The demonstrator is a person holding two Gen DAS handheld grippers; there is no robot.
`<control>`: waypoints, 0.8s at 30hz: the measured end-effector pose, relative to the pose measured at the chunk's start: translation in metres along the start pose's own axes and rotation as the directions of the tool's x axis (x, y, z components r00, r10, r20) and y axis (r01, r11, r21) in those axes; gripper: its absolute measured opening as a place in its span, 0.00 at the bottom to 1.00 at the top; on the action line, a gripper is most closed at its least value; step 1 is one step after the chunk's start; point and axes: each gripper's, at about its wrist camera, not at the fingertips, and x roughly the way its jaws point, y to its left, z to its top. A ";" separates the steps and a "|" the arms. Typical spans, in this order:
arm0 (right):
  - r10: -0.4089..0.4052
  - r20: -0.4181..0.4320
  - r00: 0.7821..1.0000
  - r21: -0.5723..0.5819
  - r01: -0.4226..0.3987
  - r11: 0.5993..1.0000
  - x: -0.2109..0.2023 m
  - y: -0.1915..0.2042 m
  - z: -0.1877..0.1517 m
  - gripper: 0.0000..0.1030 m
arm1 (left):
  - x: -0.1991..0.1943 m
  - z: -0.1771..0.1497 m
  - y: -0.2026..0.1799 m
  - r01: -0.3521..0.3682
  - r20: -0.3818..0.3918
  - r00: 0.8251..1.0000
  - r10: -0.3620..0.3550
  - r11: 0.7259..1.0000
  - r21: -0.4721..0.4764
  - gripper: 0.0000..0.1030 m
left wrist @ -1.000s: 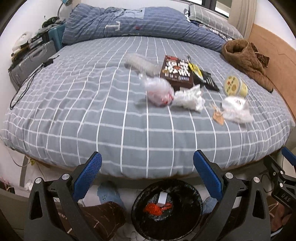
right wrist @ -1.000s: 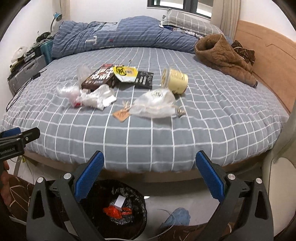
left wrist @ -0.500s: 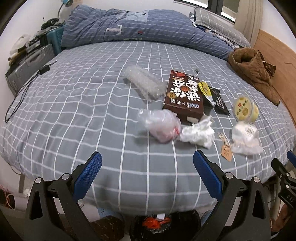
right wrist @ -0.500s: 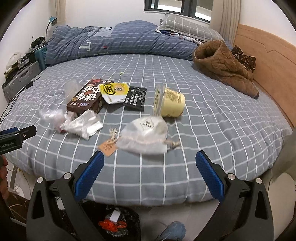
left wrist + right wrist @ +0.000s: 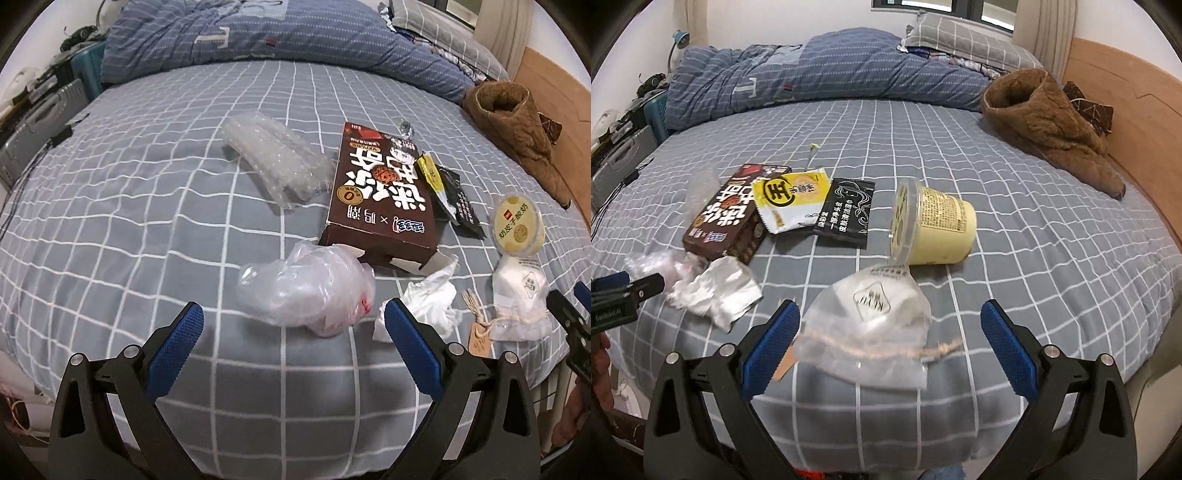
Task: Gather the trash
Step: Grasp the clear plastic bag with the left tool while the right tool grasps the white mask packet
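**Litter strewn on a checked bedsheet**

Both claws are spread wide, gripping nothing. The left gripper (image 5: pixel 293 343) hangs before a crinkled clear plastic bag (image 5: pixel 310 288) with red inside, beside crumpled white tissue (image 5: pixel 430 302). The right gripper (image 5: pixel 890 347) faces a clear pouch (image 5: pixel 871 328) holding white fabric and twine. Behind it, a yellow cup (image 5: pixel 934 225) lies on its side, lid on, near a glossy brown carton (image 5: pixel 726 218), a yellow wrapper (image 5: pixel 790 195) and a black sachet (image 5: pixel 846 212).

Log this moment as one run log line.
left gripper: open, facing clear plastic bag | right gripper: open, over white pouch bag | nothing held | brown box, yellow cup on bed
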 end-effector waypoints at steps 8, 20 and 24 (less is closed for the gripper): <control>0.016 -0.049 0.999 0.010 -0.016 1.000 0.038 -0.002 0.007 0.82 | 0.025 0.007 -0.002 0.032 -0.029 0.999 -0.032 0.999 -0.001 0.85; 0.050 -0.105 0.993 0.024 -0.047 0.999 0.065 0.002 0.002 0.54 | 0.038 0.009 -0.013 0.073 -0.038 0.997 -0.071 0.996 0.042 0.56; 0.053 -0.102 0.993 0.025 -0.050 0.998 0.064 0.001 0.002 0.47 | 0.036 0.010 -0.013 0.077 -0.035 0.996 -0.076 0.996 0.032 0.55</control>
